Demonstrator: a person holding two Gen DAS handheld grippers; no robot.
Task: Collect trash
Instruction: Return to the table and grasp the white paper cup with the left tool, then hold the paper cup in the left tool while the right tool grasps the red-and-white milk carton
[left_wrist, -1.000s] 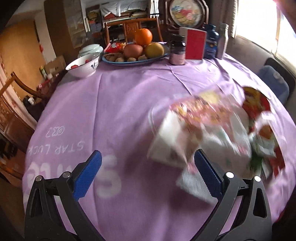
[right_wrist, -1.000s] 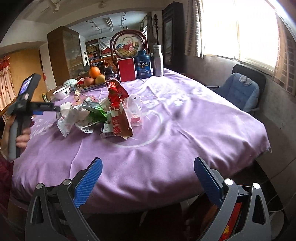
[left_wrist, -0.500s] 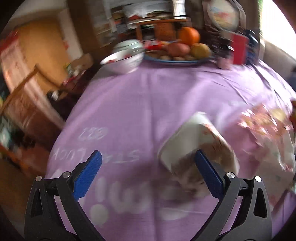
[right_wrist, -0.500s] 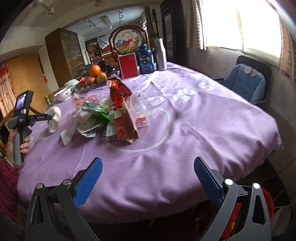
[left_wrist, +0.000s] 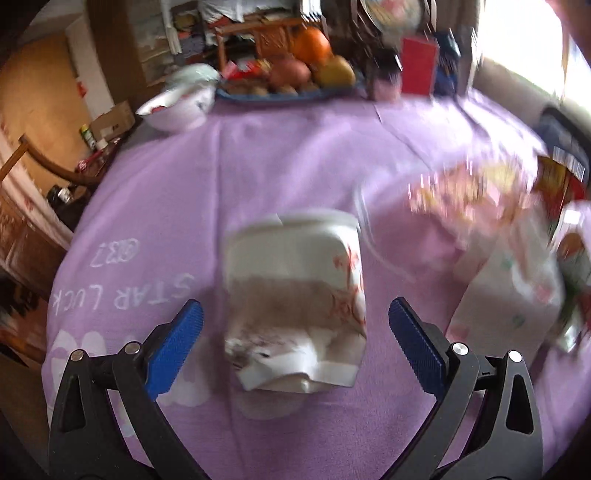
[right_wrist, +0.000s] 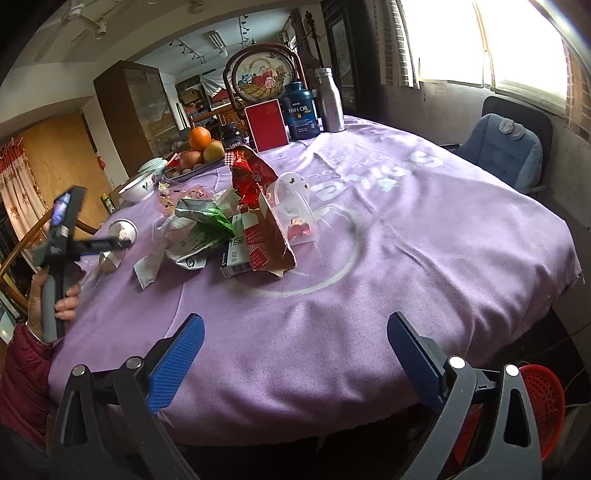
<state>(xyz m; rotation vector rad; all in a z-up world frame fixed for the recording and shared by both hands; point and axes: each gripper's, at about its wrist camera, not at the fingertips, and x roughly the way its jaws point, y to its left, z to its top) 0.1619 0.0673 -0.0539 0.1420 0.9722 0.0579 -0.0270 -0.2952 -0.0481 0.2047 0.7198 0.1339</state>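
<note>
Desk (right_wrist: 424, 236), purple cloth, round: trash all on top, none collected so far as can be judged; red mesh basket (right_wrist: 543, 402) on the floor beside it, probable bin; litter pile (right_wrist: 236, 218) mid-desk — torn red carton, red foil bag, clear plastic cup, crumpled wrappers — untouched; crushed paper cup (left_wrist: 295, 295) lying apart on its side, between the fingers of the left tongs (left_wrist: 295, 325), spread wide, not clamped; right tongs (right_wrist: 295, 339) likewise spread, empty, at the near edge.
</note>
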